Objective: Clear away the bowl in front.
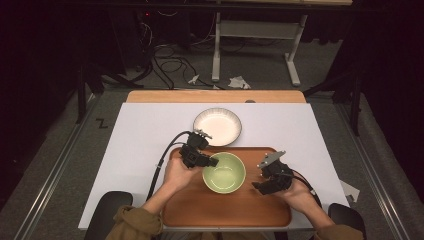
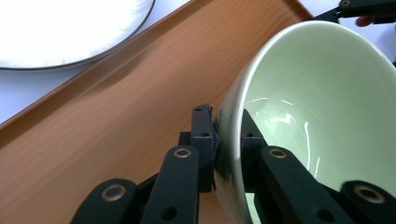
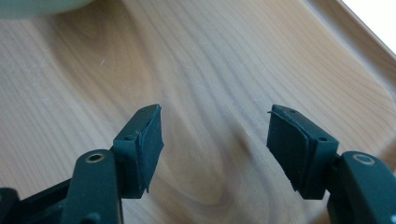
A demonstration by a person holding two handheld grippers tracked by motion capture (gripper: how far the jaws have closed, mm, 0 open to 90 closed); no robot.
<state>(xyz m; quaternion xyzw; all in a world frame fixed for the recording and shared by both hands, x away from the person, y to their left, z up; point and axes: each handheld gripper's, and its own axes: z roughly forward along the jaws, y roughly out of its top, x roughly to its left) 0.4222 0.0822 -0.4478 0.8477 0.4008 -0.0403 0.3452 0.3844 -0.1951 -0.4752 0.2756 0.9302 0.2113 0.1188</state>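
Fingers (image 2: 204, 135) of your left gripper (image 1: 212, 161) pinch the green bowl (image 1: 224, 172) rim, wall between them, over the wooden tray (image 1: 250, 210); keep it level while your right gripper (image 3: 215, 140) stays spread, empty.

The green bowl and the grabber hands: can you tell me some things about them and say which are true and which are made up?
1. The left gripper pinches the rim of the green bowl. True.
2. The right gripper is holding the white plate. False: its jaws are open with nothing between them, above the wooden tray.
3. The green bowl has soup in it. False: it is empty.
4. The white plate lies on the table beyond the tray. True.
5. The green bowl is over the wooden tray. True.
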